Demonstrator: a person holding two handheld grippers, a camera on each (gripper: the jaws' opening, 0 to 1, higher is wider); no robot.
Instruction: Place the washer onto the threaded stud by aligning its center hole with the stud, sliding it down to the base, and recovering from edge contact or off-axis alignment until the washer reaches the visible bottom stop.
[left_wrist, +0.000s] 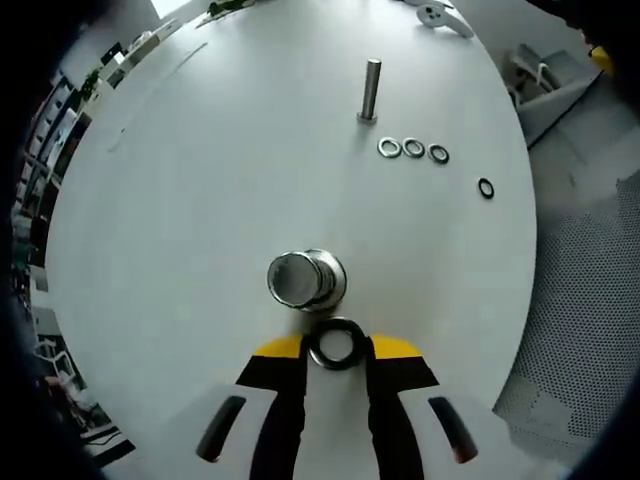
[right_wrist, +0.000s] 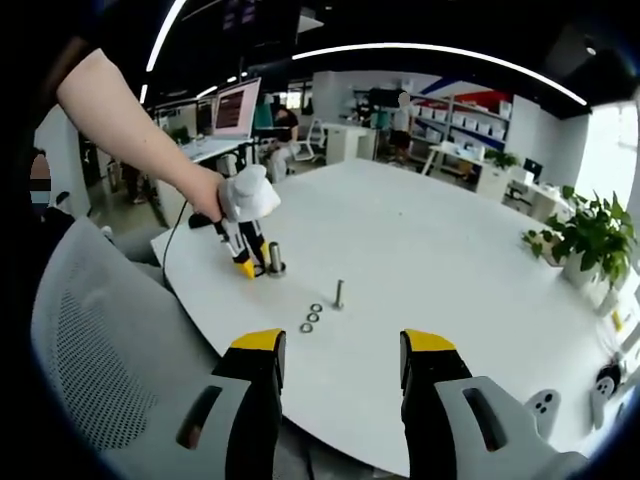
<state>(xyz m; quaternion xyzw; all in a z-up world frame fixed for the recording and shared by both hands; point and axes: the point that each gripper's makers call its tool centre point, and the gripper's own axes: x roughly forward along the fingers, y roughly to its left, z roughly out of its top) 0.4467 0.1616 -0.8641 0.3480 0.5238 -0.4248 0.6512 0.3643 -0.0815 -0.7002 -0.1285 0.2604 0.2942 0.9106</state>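
My left gripper (left_wrist: 336, 350) is shut on a black washer (left_wrist: 335, 343), held between its yellow tips. The washer hangs just short of a thick shiny stud (left_wrist: 305, 278), which I see from above; its hole is off the stud's axis. In the right gripper view a person's hand holds the left gripper (right_wrist: 245, 262) right beside that thick stud (right_wrist: 275, 258). A thinner threaded stud (left_wrist: 370, 90) stands upright farther out, with three silver washers (left_wrist: 413, 148) in a row at its foot. My right gripper (right_wrist: 345, 350) hovers open over the table's near edge, with nothing between its fingers.
A loose black ring (left_wrist: 486, 188) lies on the round white table (left_wrist: 200, 200) right of the silver washers. A grey mesh chair (right_wrist: 90, 340) stands at the table's edge. A potted plant (right_wrist: 590, 240) sits at the far right, desks and shelves behind.
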